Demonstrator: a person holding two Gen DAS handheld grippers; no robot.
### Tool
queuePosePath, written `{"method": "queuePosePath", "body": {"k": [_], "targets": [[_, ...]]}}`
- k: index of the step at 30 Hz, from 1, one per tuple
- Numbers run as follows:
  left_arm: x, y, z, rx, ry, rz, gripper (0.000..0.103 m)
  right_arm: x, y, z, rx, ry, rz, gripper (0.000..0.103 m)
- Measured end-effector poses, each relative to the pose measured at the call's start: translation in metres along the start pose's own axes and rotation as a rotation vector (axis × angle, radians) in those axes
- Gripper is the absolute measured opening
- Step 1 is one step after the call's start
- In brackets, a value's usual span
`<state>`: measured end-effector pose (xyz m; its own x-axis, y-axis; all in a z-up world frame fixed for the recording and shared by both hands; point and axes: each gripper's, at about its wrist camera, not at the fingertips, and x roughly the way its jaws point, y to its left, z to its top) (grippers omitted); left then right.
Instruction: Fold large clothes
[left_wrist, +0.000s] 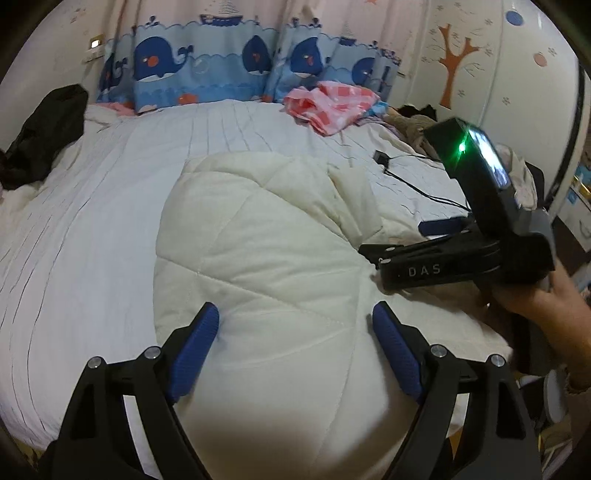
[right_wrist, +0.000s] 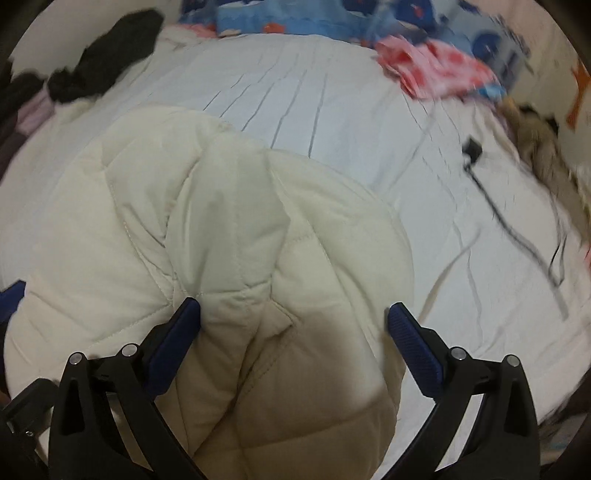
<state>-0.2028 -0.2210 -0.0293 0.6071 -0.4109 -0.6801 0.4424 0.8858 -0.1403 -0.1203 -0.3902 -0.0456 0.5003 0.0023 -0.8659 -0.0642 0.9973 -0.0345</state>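
Right now we've got the cream quilted jacket (left_wrist: 266, 258) lying on the bed (left_wrist: 92, 206), toward its near edge, bunched rather than flat. Both tools hang over it w/ nothing gripped.

Left gripper (left_wrist: 295, 325): jaws spread wide, blue pads (left_wrist: 195, 343) either side of a smooth quilted panel, just above the fabric. Can't tell if the pads touch it. We read this as lining up for a pinch, not a hold.

Right gripper (right_wrist: 293, 321): also spread, straddling a raised ridge of the jacket, prob. a sleeve or a folded-over flap. The left pad sits right beside that ridge; the right pad is over the jacket's edge where it meets the bedsheet. In the left wrist view the right gripper comes in from the right side, low over the jacket's edge, so we judge the two are set at separate spots to lift or spread it together.

Fold looks barely begun: the jacket is lumpy, the far part piled up, no clean crease.

Other stuff is parked away from the work area: pink checked cloth (left_wrist: 332, 105) near the far right corner by the whale-print curtain (left_wrist: 207, 62), black garment (left_wrist: 40, 136) at the left edge, a black charger and cable (left_wrist: 384, 158) on the sheet right of the jacket. The cable's close enough that a wide sweep could snag it, imo.
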Motion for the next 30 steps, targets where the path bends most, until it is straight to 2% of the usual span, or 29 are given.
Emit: {"method": "queuePosePath", "body": {"k": [3, 5, 9, 12, 15, 17, 18, 19, 21, 22, 24, 28, 30], "targets": [[-0.009, 0.014, 0.006, -0.052, 0.006, -0.091, 0.081, -0.002, -0.007, -0.009, 0.059, -0.025, 0.016, 0.096], [-0.019, 0.044, 0.008, -0.168, 0.009, -0.170, 0.081, -0.002, -0.009, -0.015, 0.088, -0.051, 0.023, 0.096], [-0.022, 0.111, 0.005, -0.397, 0.016, -0.214, 0.081, -0.001, -0.018, -0.019, 0.141, -0.086, 0.074, 0.096], [-0.002, 0.140, 0.000, -0.501, 0.070, -0.249, 0.084, -0.001, -0.022, -0.022, 0.174, -0.099, 0.109, 0.096], [0.028, 0.145, -0.005, -0.543, 0.157, -0.298, 0.089, -0.002, -0.022, -0.023, 0.185, -0.105, 0.122, 0.096], [0.052, 0.142, -0.012, -0.579, 0.201, -0.358, 0.097, 0.000, -0.025, -0.023, 0.197, -0.107, 0.137, 0.096], [0.063, 0.138, -0.013, -0.602, 0.213, -0.404, 0.097, 0.001, -0.026, -0.024, 0.205, -0.109, 0.145, 0.096], [0.068, 0.134, -0.012, -0.604, 0.221, -0.428, 0.097, 0.002, -0.026, -0.024, 0.216, -0.115, 0.156, 0.096], [0.065, 0.119, -0.001, -0.543, 0.204, -0.383, 0.097, 0.007, -0.028, -0.026, 0.250, -0.141, 0.187, 0.097], [0.059, 0.110, 0.009, -0.480, 0.174, -0.371, 0.097, 0.009, -0.030, -0.026, 0.266, -0.154, 0.195, 0.097], [0.046, 0.105, 0.023, -0.417, 0.126, -0.356, 0.088, 0.009, -0.028, -0.022, 0.301, -0.196, 0.228, 0.097], [0.010, 0.127, 0.062, -0.283, 0.010, -0.252, 0.084, 0.014, 0.003, 0.008, 0.343, -0.264, 0.317, 0.097], [-0.010, 0.151, 0.076, -0.235, -0.029, -0.167, 0.084, 0.025, 0.038, 0.038, 0.330, -0.281, 0.399, 0.097]]}}
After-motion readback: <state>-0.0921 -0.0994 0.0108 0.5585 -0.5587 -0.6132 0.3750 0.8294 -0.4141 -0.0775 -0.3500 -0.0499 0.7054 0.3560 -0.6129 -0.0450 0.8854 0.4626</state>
